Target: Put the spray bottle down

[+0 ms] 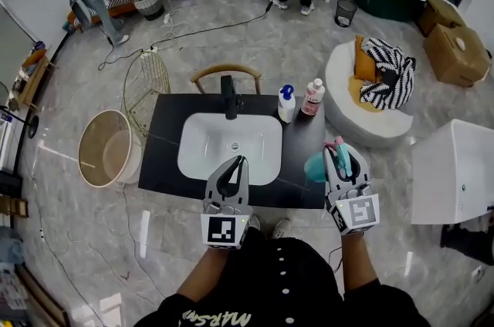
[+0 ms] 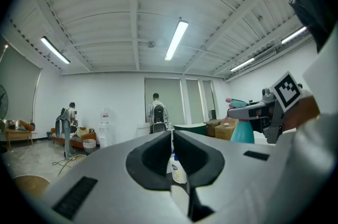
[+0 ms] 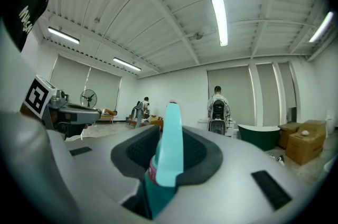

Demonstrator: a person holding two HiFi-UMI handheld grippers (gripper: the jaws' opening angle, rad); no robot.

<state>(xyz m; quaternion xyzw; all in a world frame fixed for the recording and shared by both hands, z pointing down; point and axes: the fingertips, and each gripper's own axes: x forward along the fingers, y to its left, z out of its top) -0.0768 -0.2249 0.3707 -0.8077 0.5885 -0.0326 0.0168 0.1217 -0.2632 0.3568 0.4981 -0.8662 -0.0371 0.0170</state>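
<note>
My right gripper (image 1: pixel 340 150) is shut on a teal spray bottle (image 1: pixel 315 166) with a pink nozzle, and holds it over the front right corner of the black vanity counter (image 1: pixel 166 140). In the right gripper view the spray bottle's (image 3: pixel 168 157) teal head stands up between the black pads (image 3: pixel 203 157). My left gripper (image 1: pixel 240 162) is shut with nothing in it and hovers over the front rim of the white sink (image 1: pixel 201 148). In the left gripper view the left gripper's (image 2: pixel 172 136) jaws leave only a thin slit, and the spray bottle (image 2: pixel 242 130) shows at the right.
A black faucet (image 1: pixel 229 98) stands behind the sink. A white pump bottle (image 1: pixel 286 103) and a pink-labelled bottle (image 1: pixel 312 97) stand at the counter's back right. A wicker basket (image 1: pixel 108 148) sits left of the counter and a white cabinet (image 1: pixel 455 171) to the right. People stand at the far wall.
</note>
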